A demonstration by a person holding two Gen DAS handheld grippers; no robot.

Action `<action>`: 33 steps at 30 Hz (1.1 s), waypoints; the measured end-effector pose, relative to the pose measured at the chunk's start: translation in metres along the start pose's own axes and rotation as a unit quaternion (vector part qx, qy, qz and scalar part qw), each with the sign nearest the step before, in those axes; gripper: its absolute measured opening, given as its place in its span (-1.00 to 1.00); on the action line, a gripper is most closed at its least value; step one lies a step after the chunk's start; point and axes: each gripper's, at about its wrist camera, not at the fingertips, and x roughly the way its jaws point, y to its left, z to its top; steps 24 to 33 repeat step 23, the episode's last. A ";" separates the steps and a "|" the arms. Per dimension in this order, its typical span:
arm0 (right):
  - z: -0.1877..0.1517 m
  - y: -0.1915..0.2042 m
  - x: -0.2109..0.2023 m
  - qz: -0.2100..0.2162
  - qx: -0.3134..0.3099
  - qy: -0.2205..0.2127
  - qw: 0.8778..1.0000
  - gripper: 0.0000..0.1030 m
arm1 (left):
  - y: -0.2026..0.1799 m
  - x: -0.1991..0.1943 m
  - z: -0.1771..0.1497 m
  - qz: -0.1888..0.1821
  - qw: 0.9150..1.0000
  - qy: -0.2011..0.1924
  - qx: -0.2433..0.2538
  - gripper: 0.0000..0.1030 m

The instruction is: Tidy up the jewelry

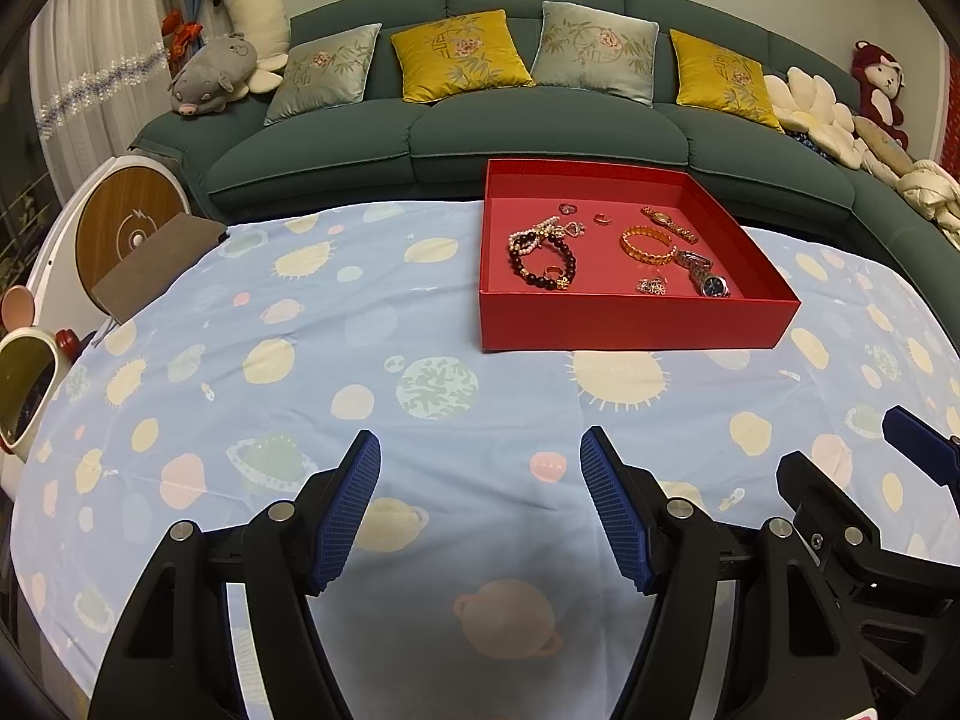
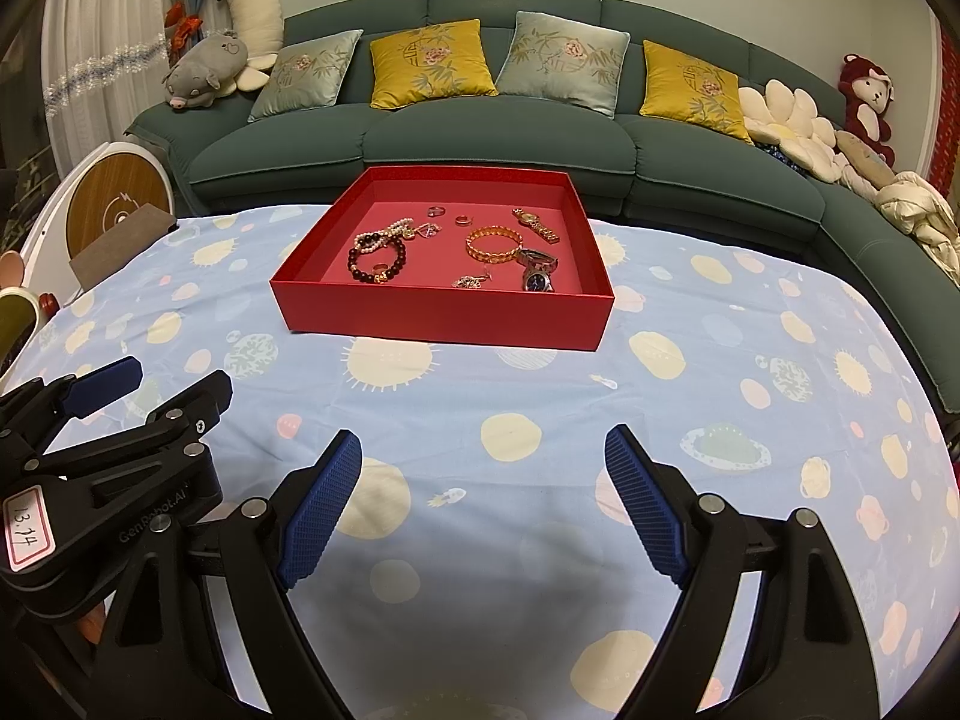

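Observation:
A red shallow box (image 1: 630, 318) (image 2: 444, 315) stands at the far side of the table on a blue planet-print cloth. Inside lie a dark bead bracelet (image 1: 543, 264) (image 2: 377, 260), a pearl bracelet (image 1: 536, 232), a gold bangle (image 1: 647, 245) (image 2: 493, 243), a silver watch with a blue face (image 1: 703, 273) (image 2: 538, 271), a gold watch (image 1: 667, 222) (image 2: 536, 224), rings and small charms. My left gripper (image 1: 480, 456) is open and empty, low over the cloth in front of the box. My right gripper (image 2: 483, 450) is open and empty beside it.
A green sofa (image 1: 540, 138) with cushions and plush toys runs behind the table. A brown board (image 1: 156, 264) and a round wooden-faced device (image 1: 129, 222) sit at the table's left edge. The blue cloth (image 2: 720, 372) covers the rest of the table.

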 end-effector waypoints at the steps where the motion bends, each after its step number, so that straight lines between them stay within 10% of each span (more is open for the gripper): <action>1: 0.000 0.000 0.000 0.000 0.000 0.000 1.000 0.57 | 0.000 0.000 0.000 0.000 1.000 0.000 0.000 0.29; 33: 0.000 -0.005 0.001 -0.009 0.014 -0.004 1.000 0.70 | 0.001 0.002 -0.002 0.001 1.000 0.003 -0.005 0.29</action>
